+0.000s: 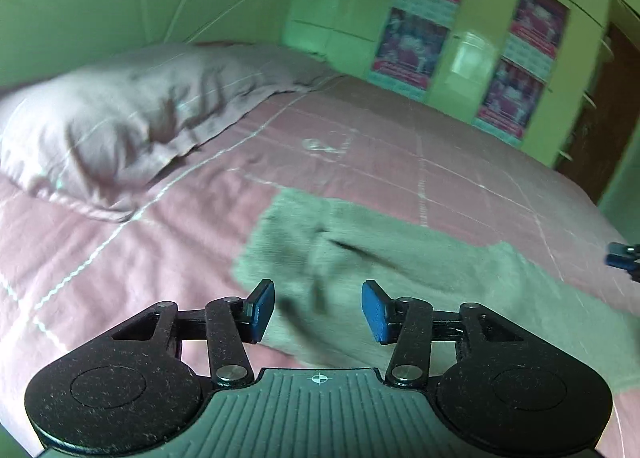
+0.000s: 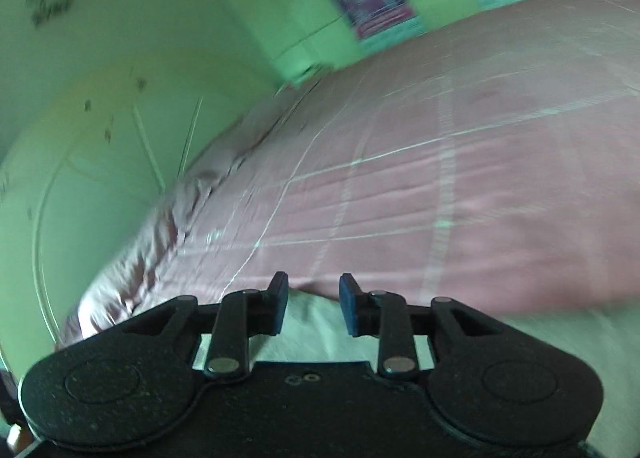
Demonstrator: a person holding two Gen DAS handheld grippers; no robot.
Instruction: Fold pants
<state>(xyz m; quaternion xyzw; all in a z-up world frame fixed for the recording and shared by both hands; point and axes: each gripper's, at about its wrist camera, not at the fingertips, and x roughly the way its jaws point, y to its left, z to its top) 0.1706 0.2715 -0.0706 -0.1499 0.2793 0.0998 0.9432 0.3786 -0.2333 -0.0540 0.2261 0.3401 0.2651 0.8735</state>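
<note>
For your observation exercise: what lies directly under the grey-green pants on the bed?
The pants lie flat on a pink bedspread with pale grid lines, which shows all around them. The part of the spread beneath the fabric is covered, so anything there cannot be seen.

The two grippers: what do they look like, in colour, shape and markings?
Both are alike. The left gripper has black speckled linkage arms with silver pivot pins, two round black housings, blue rectangular pads, and a grey ribbed plate with a small white crosshair mark. The right gripper has the same black arms, silver pins and blue pads; its plate looks black. No cables or sleeves show.
</note>
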